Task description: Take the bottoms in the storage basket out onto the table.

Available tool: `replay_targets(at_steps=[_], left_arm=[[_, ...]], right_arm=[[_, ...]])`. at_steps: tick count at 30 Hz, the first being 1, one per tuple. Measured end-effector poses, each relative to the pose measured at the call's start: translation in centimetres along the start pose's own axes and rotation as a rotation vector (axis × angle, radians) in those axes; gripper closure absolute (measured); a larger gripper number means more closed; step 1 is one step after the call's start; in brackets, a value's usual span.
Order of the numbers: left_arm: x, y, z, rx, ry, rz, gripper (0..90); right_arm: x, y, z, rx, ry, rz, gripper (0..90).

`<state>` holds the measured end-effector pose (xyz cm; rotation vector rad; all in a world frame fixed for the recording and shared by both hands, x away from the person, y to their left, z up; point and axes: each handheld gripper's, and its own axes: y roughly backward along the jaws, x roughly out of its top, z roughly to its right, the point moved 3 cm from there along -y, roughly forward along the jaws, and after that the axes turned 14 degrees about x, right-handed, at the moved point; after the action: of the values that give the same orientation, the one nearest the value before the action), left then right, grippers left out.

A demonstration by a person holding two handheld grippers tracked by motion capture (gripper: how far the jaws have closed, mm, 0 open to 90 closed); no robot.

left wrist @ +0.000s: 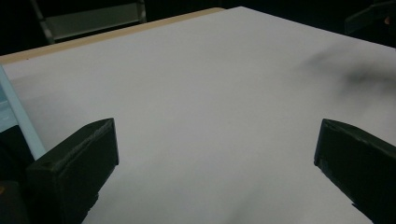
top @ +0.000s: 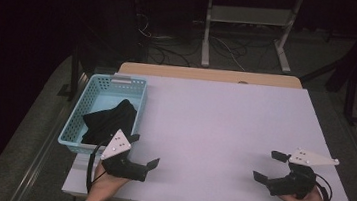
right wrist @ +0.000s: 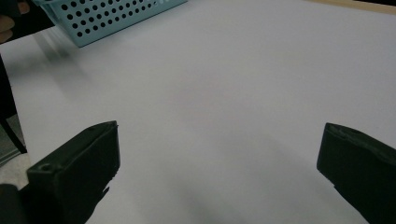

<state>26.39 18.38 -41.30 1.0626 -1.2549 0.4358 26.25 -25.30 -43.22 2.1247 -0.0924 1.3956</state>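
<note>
Dark floor, loose cables and a metal stand frame (top: 247, 25) lie beyond your white worktop (top: 224, 125). From the high view, your left gripper (top: 145, 153) sits at the near left edge with its jaws spread wide and nothing between them. Just behind and to the left of those jaws stands the light blue basket (top: 77, 115), and inside it lies a crumpled black cloth (top: 109, 121), apart from both jaws. Your right gripper (top: 270, 166) rests at the near right edge, jaws likewise released and bare, well apart from the basket.

Along the left gripper view, your two black jaws stand far apart over plain white worktop (left wrist: 201, 107). A pale blue basket edge (left wrist: 21, 126) runs just outside the left jaw. Nothing touches either jaw.

Along the right gripper view, your jaws are again wide and unloaded over the bare worktop (right wrist: 224, 93). The perforated basket wall (right wrist: 107, 16) sits far ahead of the left jaw, well clear of it.
</note>
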Motion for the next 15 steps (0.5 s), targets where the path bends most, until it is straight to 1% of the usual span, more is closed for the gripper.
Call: replay_targets(at_steps=[5, 15], left_arm=[[0.00, -0.01, 0.00, -0.002, 0.001, -0.003, 0.0], [0.02, -0.05, 0.10, -0.009, 0.000, -0.006, 0.0]], right_arm=[[0.02, 0.10, -0.01, 0.000, 0.001, 0.006, 0.0], [0.05, 0.13, -0.14, 0.005, 0.007, -0.001, 0.0]])
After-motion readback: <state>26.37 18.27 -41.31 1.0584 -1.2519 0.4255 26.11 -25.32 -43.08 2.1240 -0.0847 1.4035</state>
